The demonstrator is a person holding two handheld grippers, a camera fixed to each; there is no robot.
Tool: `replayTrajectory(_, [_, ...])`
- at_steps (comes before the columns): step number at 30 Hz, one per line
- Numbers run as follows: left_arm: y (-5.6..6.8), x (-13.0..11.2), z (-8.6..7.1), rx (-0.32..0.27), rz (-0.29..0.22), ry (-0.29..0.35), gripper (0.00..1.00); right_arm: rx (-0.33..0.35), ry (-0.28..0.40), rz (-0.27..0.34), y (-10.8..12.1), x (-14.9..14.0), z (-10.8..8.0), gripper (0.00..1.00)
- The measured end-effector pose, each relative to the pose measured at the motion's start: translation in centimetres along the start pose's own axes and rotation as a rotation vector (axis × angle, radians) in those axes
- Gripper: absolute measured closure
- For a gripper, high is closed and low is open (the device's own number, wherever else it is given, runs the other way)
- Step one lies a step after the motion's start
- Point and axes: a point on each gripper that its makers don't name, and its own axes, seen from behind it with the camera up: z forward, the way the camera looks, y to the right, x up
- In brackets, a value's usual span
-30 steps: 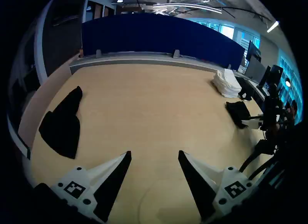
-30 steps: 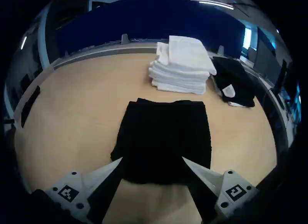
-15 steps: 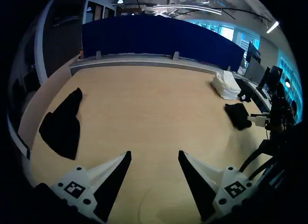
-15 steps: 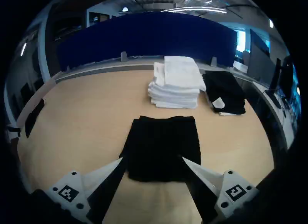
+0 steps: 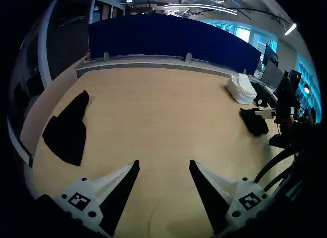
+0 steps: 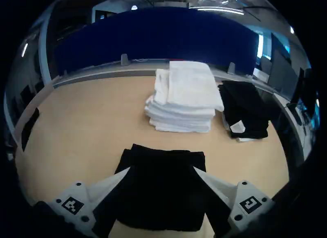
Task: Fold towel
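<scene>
Left gripper view: left tongs (image 5: 164, 160) spread over table (image 5: 163, 107); right tongs (image 6: 162, 167) spread over towel (image 6: 163, 193).

Bench (image 5: 163, 107): pale wood grain. Towel (image 6: 161, 197): plain black. Stack (image 6: 184, 97): white. Pile (image 6: 245, 111): black, with a white tag. Cloth (image 5: 67, 129): black. Partition (image 5: 163, 37): dark blue. Left claw (image 5: 164, 160) and right claw (image 6: 161, 167): white, black inner faces, black-and-white square markers.
</scene>
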Motion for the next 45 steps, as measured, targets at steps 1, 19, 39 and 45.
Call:
replayTrajectory(1, [-0.1,0.0,-0.1,0.002,-0.002,0.000,0.10,-0.001,-0.012,0.005,0.1,-0.3,0.4,0.00])
replayTrajectory(19, [-0.9,0.6,-0.4,0.019,-0.007,0.008,0.10,0.020,-0.004,0.061,-0.2,0.0,0.0,0.00])
replayTrajectory(39, [-0.4,1.6,-1.4,-0.016,0.009,0.059,0.10,-0.009,0.144,0.080,-2.6,-0.6,-11.4,0.00])
replayTrajectory(45, [-0.9,2.2,-1.6,-0.015,0.009,0.082,0.10,0.005,0.218,0.088,-3.5,0.7,-13.2,0.00])
